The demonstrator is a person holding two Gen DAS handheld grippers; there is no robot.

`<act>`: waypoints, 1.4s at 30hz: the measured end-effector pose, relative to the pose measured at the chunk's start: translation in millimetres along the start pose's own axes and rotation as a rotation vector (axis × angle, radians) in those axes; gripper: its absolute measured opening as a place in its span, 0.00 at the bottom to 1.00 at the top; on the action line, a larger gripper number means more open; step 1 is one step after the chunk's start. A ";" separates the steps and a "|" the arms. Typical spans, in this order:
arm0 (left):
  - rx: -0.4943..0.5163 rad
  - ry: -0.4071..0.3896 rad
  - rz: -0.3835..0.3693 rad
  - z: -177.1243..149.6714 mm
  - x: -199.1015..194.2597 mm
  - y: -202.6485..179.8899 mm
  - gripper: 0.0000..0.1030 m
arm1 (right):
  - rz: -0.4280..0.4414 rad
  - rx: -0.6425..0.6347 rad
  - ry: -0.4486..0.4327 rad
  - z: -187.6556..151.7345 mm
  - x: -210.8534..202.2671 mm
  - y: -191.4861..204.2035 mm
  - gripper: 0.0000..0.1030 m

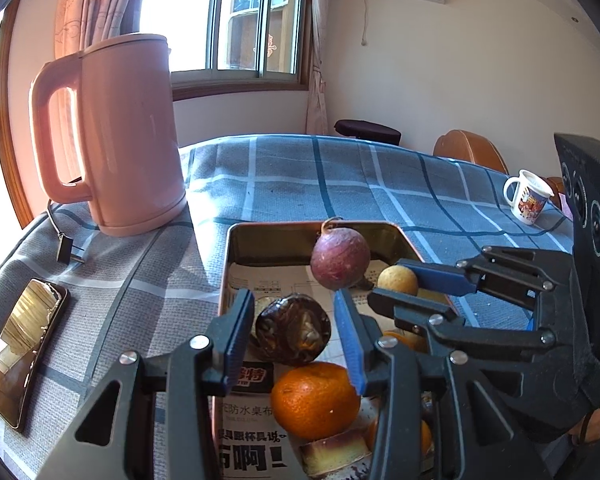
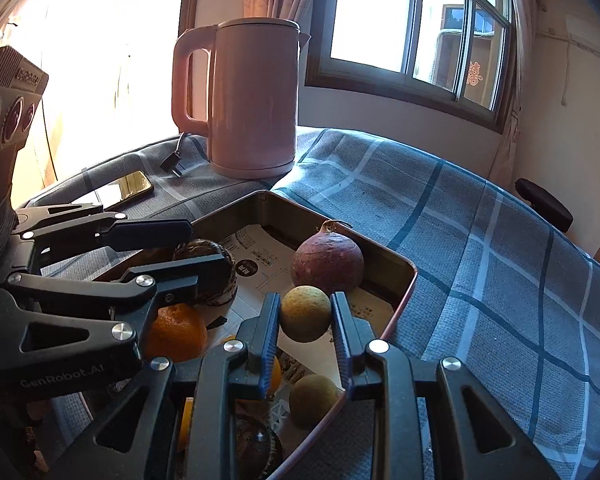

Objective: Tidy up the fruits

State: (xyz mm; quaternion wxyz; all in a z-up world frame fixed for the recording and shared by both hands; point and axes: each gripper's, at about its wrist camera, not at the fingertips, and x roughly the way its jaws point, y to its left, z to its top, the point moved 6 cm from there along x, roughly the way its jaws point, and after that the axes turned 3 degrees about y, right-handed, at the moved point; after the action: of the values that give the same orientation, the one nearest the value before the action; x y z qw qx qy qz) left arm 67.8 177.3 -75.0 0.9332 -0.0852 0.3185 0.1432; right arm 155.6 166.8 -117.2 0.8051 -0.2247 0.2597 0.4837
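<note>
**Both grippers held fruit over the tray**

A metal tray (image 1: 236, 256), lined with printed paper, sat on a blue checked tablecloth (image 1: 340, 176), with a tall pink kettle (image 1: 120, 136) behind it and a phone (image 1: 24, 352) well off to its left. Inside the tray lay a reddish-purple round fruit (image 1: 340, 258) near the far wall and an orange (image 1: 315, 400) nearer you.

Your left gripper (image 1: 294, 334) was clamped on a dark, wrinkled brown fruit (image 1: 293, 328), both pads against its sides. Its creased skin suggested a light, dry shell that could crack, so you would have wanted gentle pressure across its widest part.

Your right gripper (image 2: 305, 332) was closed on a small yellow-brown round fruit (image 2: 306, 314), gripped at its middle above the tray. It looked firm, light and smooth enough to roll out of a loose hold. A second fruit like it (image 2: 314, 399) lay just below.
</note>
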 end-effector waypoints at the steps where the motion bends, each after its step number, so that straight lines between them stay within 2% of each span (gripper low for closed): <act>1: 0.000 -0.001 0.000 -0.2 -0.3 -0.2 0.43 | -0.003 0.002 -0.004 -0.2 -0.8 -0.2 0.27; 4: 0.003 -0.020 0.009 0.4 -3.6 -0.1 0.48 | -0.007 0.026 -0.011 -0.5 -2.6 -5.3 0.35; 6: 0.000 -0.050 0.026 1.4 -9.4 1.1 0.63 | -0.007 0.041 -0.035 -0.1 -7.7 -8.3 0.35; 8: -0.003 -0.084 0.037 2.3 -15.9 2.1 0.71 | -0.026 0.056 -0.065 0.9 -14.2 -12.0 0.38; 9: -0.003 -0.100 0.039 2.8 -18.8 2.3 0.73 | -0.038 0.066 -0.082 0.7 -18.5 -14.0 0.44; 12: 0.001 -0.135 0.052 4.0 -25.1 1.1 0.73 | -0.082 0.097 -0.153 -0.1 -35.1 -21.3 0.58; 14: -0.005 -0.155 0.046 5.2 -28.1 -0.1 0.73 | -0.109 0.112 -0.193 -1.2 -45.7 -25.9 0.62; 19: 0.001 -0.184 0.039 6.8 -32.3 -7.2 0.76 | -0.164 0.121 -0.240 -5.6 -63.3 -34.5 0.63; 23: 0.009 -0.202 0.048 7.3 -34.6 -11.5 0.76 | -0.174 0.145 -0.260 -8.0 -69.7 -41.3 0.74; 27: 0.006 -0.216 0.063 7.6 -36.1 -11.1 0.85 | -0.171 0.161 -0.264 -9.3 -71.1 -45.2 0.76; 32: 0.009 -0.220 0.069 7.7 -37.0 -12.0 0.85 | -0.179 0.166 -0.266 -9.5 -70.9 -45.7 0.82; 42: 0.011 -0.228 0.081 7.7 -39.0 -12.9 0.90 | -0.179 0.180 -0.279 -11.2 -73.7 -48.3 0.85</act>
State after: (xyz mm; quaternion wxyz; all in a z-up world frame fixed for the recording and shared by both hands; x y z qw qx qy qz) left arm 46.8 158.7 -43.9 0.9573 -0.0502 0.2142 0.1877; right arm 167.3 90.3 -73.6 0.8899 -0.1045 0.1671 0.4115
